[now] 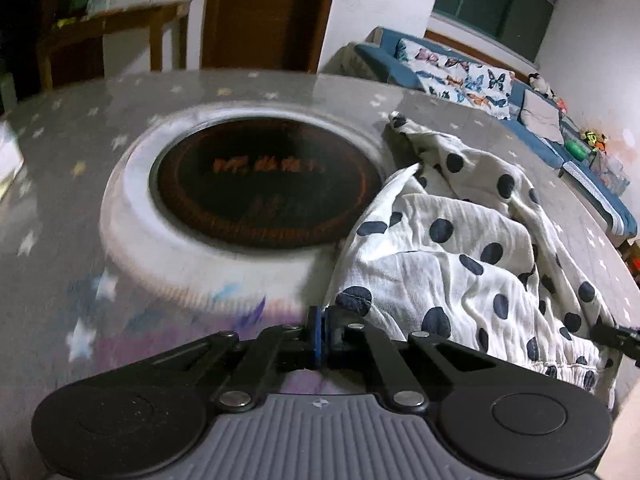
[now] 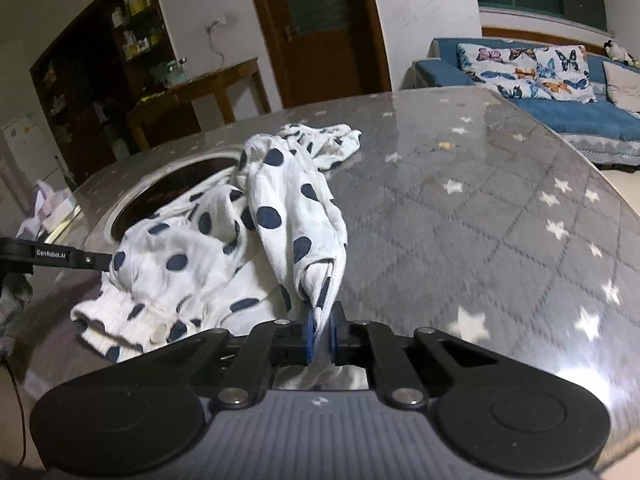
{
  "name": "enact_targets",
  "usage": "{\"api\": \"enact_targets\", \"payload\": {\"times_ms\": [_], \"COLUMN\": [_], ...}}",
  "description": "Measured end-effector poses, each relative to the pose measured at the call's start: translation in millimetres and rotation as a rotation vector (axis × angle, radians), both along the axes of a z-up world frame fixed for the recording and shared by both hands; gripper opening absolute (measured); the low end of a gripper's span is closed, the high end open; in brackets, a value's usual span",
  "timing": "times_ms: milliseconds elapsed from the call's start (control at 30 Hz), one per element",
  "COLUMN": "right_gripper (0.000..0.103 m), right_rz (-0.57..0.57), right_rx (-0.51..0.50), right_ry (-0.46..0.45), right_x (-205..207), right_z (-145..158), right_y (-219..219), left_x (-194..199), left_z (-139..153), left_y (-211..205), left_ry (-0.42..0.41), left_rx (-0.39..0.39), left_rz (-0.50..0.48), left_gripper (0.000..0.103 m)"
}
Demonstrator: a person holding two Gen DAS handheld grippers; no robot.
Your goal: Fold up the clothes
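Observation:
A white garment with dark blue polka dots lies crumpled on the star-patterned table, partly over the table's round recess. My right gripper is shut on a bunched fold of it, and cloth rises from between the blue pads. My left gripper is shut at the garment's near left hem, which meets its tips. From the right wrist view, the left gripper reaches the cloth's left edge. The right gripper shows at the garment's right side in the left wrist view.
A dark round disc with a white ring sits in the table's middle, left of the garment. A blue sofa with butterfly cushions stands beyond the table. A wooden side table and a door are behind. Paper items lie at the table's far left.

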State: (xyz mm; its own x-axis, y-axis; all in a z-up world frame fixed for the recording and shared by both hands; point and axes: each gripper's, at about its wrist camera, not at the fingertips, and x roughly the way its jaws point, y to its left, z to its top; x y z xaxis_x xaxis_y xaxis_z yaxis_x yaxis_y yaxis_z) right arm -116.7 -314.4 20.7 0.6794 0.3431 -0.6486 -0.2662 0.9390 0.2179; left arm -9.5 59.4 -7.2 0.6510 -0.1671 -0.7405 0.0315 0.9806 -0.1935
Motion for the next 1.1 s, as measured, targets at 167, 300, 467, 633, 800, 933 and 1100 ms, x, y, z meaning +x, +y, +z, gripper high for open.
{"api": "enact_targets", "payload": {"times_ms": [167, 300, 467, 633, 800, 933, 1100], "right_gripper": [0.018, 0.021, 0.023, 0.023, 0.024, 0.025, 0.031], "right_rz": [0.003, 0.002, 0.014, 0.057, 0.093, 0.127, 0.165], "right_rx": [0.003, -0.016, -0.038, -0.062, -0.069, -0.064, -0.067], "right_ry": [0.012, -0.031, -0.09, -0.131, -0.141, -0.127, -0.103], "right_x": [-8, -2, 21, 48, 82, 114, 154], "right_z": [7, 26, 46, 56, 59, 57, 56], "right_y": [-6, -10, -6, 13, 31, 47, 66], "left_x": [-11, -15, -6, 14, 37, 49, 61], "left_z": [8, 31, 52, 49, 30, 17, 6], "left_y": [-3, -8, -18, -37, -49, -52, -53], "left_ry": [-0.02, -0.098, -0.177, -0.18, -0.134, -0.1, -0.067], "left_rx": [0.01, 0.037, 0.044, 0.029, 0.022, 0.024, 0.019], "left_rz": [-0.008, -0.009, -0.057, -0.131, -0.178, -0.186, -0.195], "left_gripper": [0.009, 0.036, 0.039, 0.033, 0.033, 0.033, 0.033]}}
